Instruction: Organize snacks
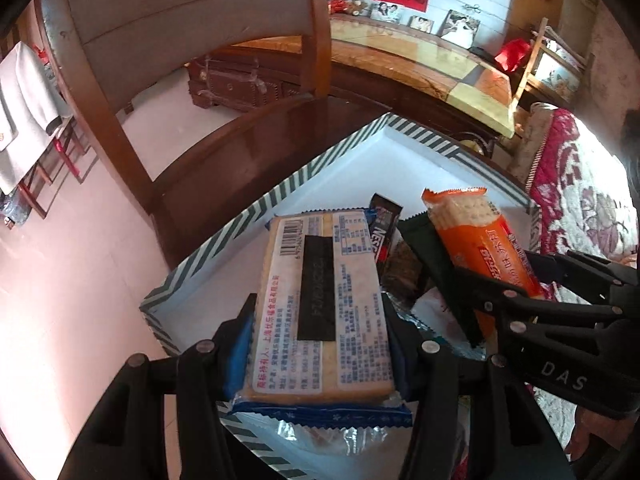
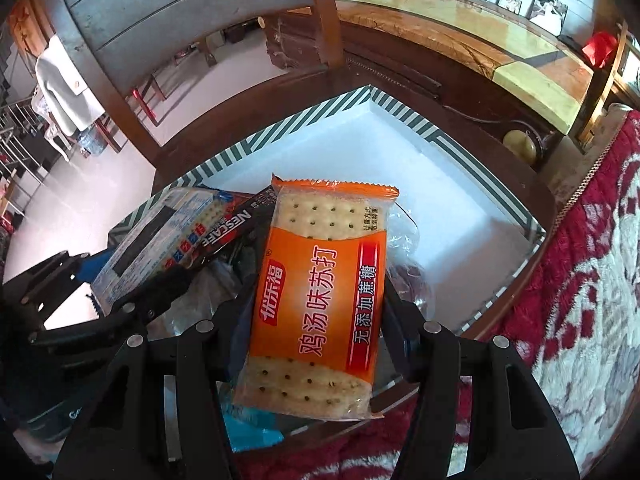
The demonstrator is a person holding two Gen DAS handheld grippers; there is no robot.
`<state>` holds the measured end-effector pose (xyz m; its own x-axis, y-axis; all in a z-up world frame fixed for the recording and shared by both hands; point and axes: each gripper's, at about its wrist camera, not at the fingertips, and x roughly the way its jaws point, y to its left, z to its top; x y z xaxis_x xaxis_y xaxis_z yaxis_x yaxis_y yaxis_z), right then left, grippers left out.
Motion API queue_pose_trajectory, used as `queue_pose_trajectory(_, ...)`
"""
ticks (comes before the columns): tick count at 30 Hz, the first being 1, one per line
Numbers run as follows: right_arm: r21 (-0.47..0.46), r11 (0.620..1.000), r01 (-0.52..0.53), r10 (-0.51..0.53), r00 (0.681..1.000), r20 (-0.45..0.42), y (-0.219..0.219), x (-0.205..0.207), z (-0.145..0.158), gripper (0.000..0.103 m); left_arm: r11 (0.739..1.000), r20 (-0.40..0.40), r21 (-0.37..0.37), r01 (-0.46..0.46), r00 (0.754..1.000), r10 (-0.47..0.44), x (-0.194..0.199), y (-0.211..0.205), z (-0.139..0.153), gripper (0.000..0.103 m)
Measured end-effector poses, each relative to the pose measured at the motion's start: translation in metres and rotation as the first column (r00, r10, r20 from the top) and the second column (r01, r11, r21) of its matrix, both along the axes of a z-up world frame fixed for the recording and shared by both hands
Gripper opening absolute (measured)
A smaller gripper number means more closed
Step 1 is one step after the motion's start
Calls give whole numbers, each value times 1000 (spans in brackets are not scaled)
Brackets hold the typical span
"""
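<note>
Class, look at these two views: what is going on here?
A person is sorting snacks with two tools. The left hand-held gripper is shut on a blue cracker packet, and the right hand-held gripper is shut on an orange cracker packet. Both packets are held over a striped-rim box that already holds a Nescafe sachet and other wrappers.

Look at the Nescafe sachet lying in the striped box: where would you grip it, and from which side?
Grip the Nescafe sachet at its free end near the box's striped rim, coming from above. It is long and thin and lies wedged between the blue cracker pack and the orange cracker pack, so only that end looks reachable.
</note>
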<state>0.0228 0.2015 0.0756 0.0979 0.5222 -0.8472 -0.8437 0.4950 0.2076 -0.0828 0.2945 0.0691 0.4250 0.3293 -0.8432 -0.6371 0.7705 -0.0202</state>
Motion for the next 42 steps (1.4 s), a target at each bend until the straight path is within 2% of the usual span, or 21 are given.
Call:
queue_pose_trajectory(2, 6, 1000, -4, 4, 999, -45, 4, 4, -5, 55, 1000, -5, 8, -20, 1000, 20, -1, 2, 0, 66)
queue_pose_trajectory(4, 27, 1000, 11, -10, 998, -57, 2, 8, -4, 56, 999, -8, 20, -42, 999, 42, -3, 4, 1, 81)
queue_pose_trajectory(7, 58, 997, 46, -41, 996, -75, -5, 11, -1, 56, 999, 16, 17, -50, 999, 49, -7, 6, 4, 87)
queue_pose_trajectory(12, 99, 993, 60, -54, 997, -59, -13, 9, 13, 56, 997, 40, 70, -38, 999, 36, -10, 0, 15, 94)
queue_pose_trajectory(20, 153, 984, 87, -87, 996, -3, -41, -5, 41, 56, 994, 86, 111, -3, 996, -7, -19, -22, 27, 99)
queue_pose_trajectory(27, 167, 972, 167, -176, 984, 42, -96, -24, 41, 56, 987, 139, 158, 18, 989, -41, -27, -50, 39, 103)
queue_pose_trajectory(29, 165, 968, 190, -201, 978, 52, -109, -29, 39, 56, 989, 135, 140, 43, 989, -62, -25, -58, 38, 103)
queue_pose_trajectory(34, 149, 963, 224, -239, 967, 90, -133, -43, 34, 56, 983, 109, 164, 81, 989, -100, -22, -80, 36, 103)
queue_pose_trajectory(42, 138, 961, 239, -252, 964, 81, -155, -52, 27, 56, 980, 96, 160, 118, 986, -135, -26, -94, 37, 103)
